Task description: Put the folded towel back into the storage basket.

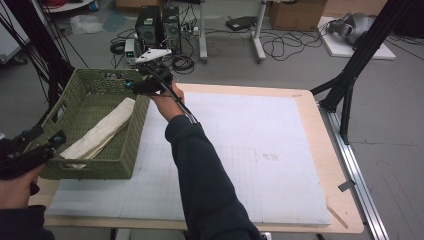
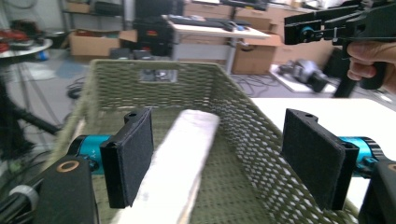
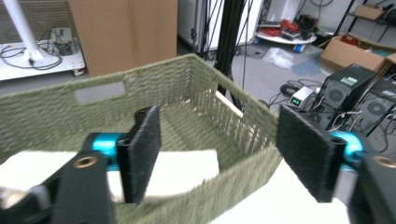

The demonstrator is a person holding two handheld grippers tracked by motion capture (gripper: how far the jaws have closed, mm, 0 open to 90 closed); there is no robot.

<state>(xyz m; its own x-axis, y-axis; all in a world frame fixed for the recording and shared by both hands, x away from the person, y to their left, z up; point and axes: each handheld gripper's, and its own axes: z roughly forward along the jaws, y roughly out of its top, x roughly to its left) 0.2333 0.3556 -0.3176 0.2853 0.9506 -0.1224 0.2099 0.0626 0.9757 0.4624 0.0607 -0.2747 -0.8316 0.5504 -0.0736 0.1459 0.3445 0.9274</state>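
A green woven basket [image 1: 95, 167] stands at the table's left side, with a long folded white cloth [image 1: 102, 130] lying inside along its length. My left gripper [image 1: 52, 142] is at the basket's near left end, jaws open and empty. In the left gripper view, the left gripper [image 2: 218, 121] looks down the basket [image 2: 154, 86] over the cloth [image 2: 182, 154]. My right gripper [image 1: 132, 85] hovers at the basket's far right corner, open and empty. In the right gripper view, the right gripper [image 3: 219, 116] straddles the basket's rim [image 3: 243, 161] without touching it, and the cloth [image 3: 187, 170] lies below.
A white foam mat [image 1: 250, 150] covers most of the wooden table [image 1: 345, 220]. Black frame posts [image 1: 350, 75] rise at the right and far left. Computer towers [image 1: 157, 25], cables and cardboard boxes sit on the floor beyond the table's far edge.
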